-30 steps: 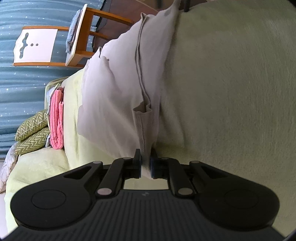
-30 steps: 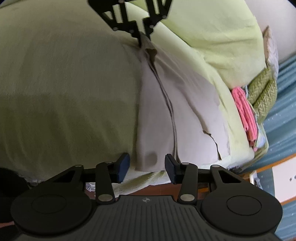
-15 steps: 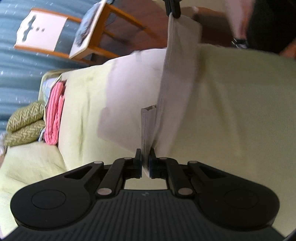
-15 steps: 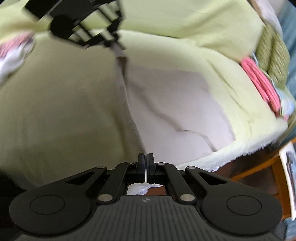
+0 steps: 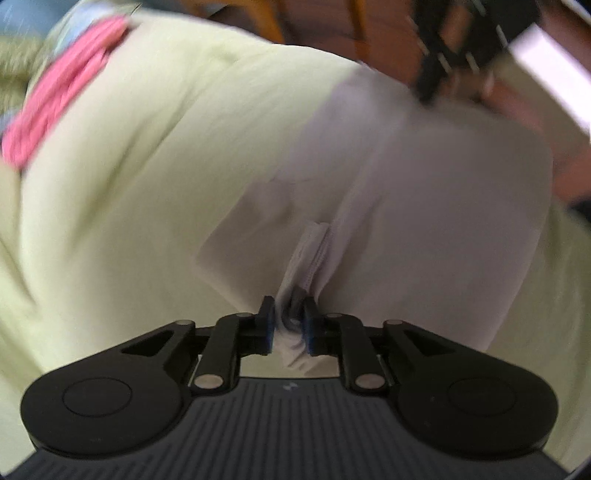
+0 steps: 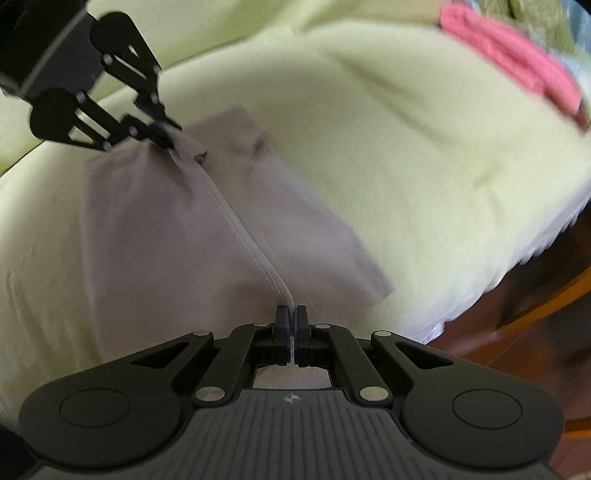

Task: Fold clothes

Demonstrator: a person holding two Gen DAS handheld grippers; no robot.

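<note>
I see a big soft cover (image 5: 155, 155) in pale yellow-green under me. It spreads over almost all I can look at, and it looks a bit bumpy and puffy. At its edge I see a white fringe (image 6: 532, 236). A pink cloth (image 5: 55, 96) lies folded on the cover, far off near the corner of my left view. In my right view the same pink cloth (image 6: 517, 62) sits near the top. Just beside it is something green with a zigzag look (image 6: 543, 18), but it is blurry. Past the cover's edge I see a brown floor (image 6: 517, 350) and some orange-brown wood (image 6: 554, 291). More wood (image 5: 258, 11) shows at the top of my left view.
</note>
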